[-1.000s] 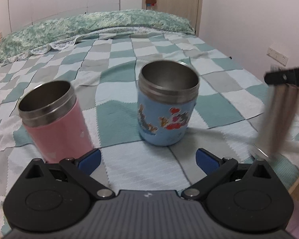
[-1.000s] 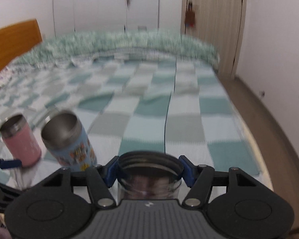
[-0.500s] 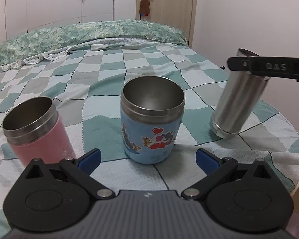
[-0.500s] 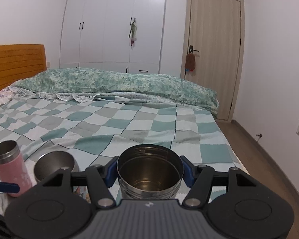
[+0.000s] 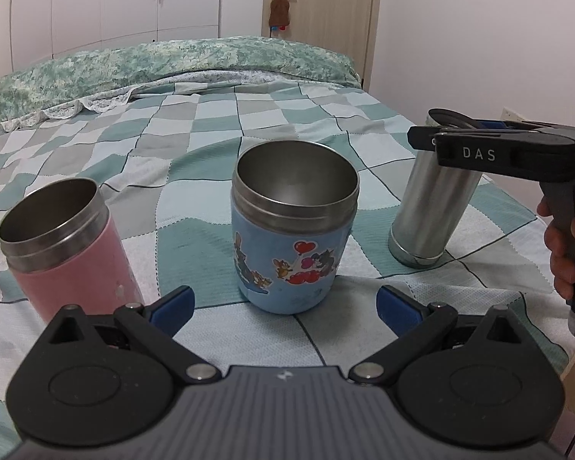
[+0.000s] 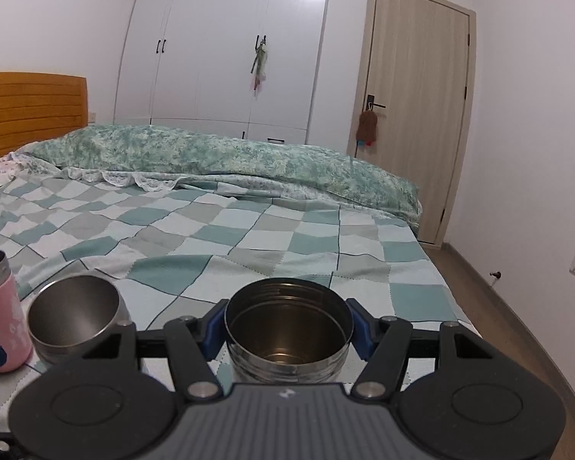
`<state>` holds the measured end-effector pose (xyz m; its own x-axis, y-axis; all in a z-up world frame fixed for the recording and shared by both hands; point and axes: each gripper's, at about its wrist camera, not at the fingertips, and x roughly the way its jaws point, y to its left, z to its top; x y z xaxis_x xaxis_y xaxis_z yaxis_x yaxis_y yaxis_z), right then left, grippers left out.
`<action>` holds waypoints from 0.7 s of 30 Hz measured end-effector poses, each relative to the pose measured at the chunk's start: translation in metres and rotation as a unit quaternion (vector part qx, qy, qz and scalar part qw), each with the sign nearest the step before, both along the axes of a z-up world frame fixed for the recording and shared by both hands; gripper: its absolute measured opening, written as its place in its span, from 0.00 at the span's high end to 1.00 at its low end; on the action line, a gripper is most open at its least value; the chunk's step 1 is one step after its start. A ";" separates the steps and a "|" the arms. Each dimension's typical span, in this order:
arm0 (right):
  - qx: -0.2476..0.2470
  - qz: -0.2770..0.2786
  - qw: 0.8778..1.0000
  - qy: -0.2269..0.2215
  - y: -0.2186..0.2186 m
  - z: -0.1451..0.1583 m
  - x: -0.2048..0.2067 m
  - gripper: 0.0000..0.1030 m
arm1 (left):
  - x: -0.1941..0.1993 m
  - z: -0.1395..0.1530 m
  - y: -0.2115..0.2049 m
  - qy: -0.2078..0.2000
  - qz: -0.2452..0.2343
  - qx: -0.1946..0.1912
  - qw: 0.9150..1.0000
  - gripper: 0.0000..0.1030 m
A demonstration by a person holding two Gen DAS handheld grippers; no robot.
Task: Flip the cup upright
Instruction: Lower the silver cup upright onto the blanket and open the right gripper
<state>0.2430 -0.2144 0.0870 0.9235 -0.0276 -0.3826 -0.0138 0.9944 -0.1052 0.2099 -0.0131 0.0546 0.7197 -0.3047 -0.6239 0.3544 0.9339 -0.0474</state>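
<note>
Since the earlier frame the steel cup (image 5: 427, 207) came down upright onto the bed (image 5: 195, 142), right of the blue cup (image 5: 293, 230). My right gripper (image 6: 287, 329) was clamping its rim. My left gripper (image 5: 285, 303) was spread wide, holding nothing.

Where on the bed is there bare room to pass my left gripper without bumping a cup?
Bare quilt stretches from behind the three cups to the green duvet. A narrower gap lies between the blue cup and the steel cup held by the right gripper. Crowded: the near edge, where the pink cup and blue cup flank the left gripper.

Even soft indoor light; sharp focus; fisheye-bowed edges
</note>
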 end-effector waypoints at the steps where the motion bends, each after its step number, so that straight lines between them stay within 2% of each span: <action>1: -0.001 0.001 1.000 0.000 0.000 0.000 0.000 0.40 | 0.000 0.000 0.000 0.000 0.000 -0.001 1.000 0.00; 5: 0.006 -0.003 1.000 0.006 -0.001 0.002 -0.001 0.38 | -0.001 0.001 0.001 -0.002 0.000 -0.001 1.000 0.00; 6: 0.010 -0.004 1.000 0.009 -0.002 0.004 -0.001 0.35 | -0.001 0.001 0.001 -0.002 -0.001 -0.002 1.000 0.00; 7: 0.015 -0.003 1.000 0.012 -0.003 0.006 -0.002 0.31 | -0.001 0.001 0.001 -0.003 -0.001 -0.002 1.000 0.00; 8: 0.019 -0.004 1.000 0.010 -0.004 0.008 -0.001 0.19 | -0.002 0.002 0.001 -0.004 -0.001 -0.002 1.000 0.00; 9: 0.020 -0.003 1.000 0.006 -0.004 0.009 -0.003 0.12 | -0.002 0.003 0.001 -0.005 -0.001 -0.002 1.000 0.00; 14: 0.015 0.005 1.000 -0.005 -0.001 0.014 -0.016 0.10 | -0.007 0.007 0.003 -0.009 0.002 -0.005 1.000 0.00; 17: 0.026 0.016 0.999 -0.023 -0.002 0.017 -0.033 0.00 | -0.014 0.012 0.006 -0.015 0.001 -0.008 1.000 0.00; 21: 0.038 0.029 0.998 -0.045 -0.001 0.020 -0.065 0.00 | -0.030 0.019 0.011 -0.026 0.004 -0.012 1.000 0.00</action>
<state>0.1775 -0.2153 0.1065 0.9535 0.0533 -0.2966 -0.0658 0.9973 -0.0323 0.1802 -0.0017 0.0738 0.7538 -0.3126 -0.5779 0.3488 0.9358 -0.0513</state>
